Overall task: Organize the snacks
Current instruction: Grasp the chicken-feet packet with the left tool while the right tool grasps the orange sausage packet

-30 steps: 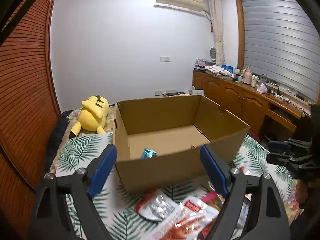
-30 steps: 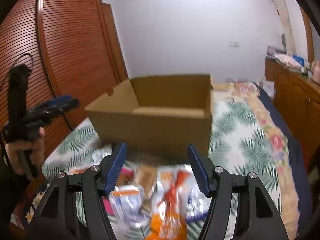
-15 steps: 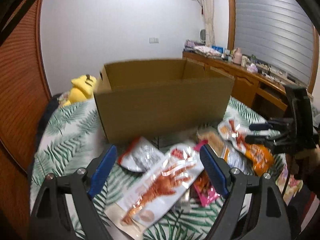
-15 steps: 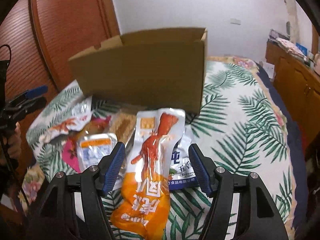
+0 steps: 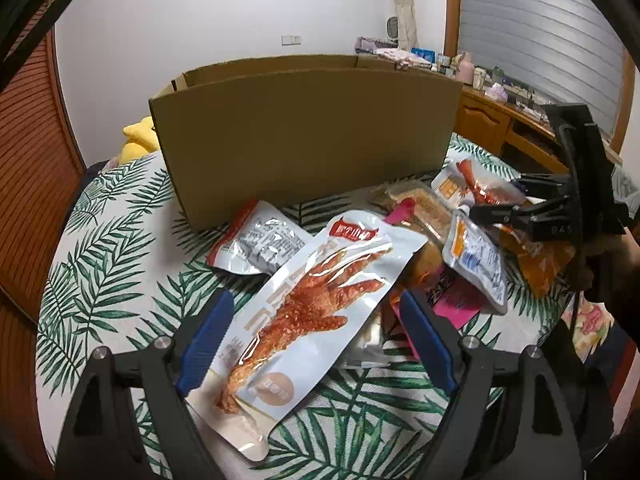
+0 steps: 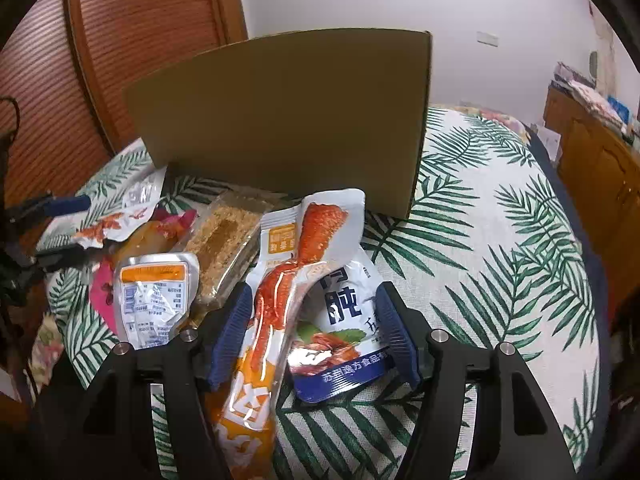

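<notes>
Blue-and-white pouch (image 6: 344, 328) bears "肫" and "苏州逸方食品"; other print unreadable.

A home bedroom is shown: ahead of the jaws a bed (image 6: 500, 240) is spread with a palm-leaf cover, a yellow plush toy (image 5: 138, 140) is seen beyond, and wooden cabinets (image 5: 492, 124) and a slatted wardrobe door (image 6: 132, 40) are at the sides.
</notes>
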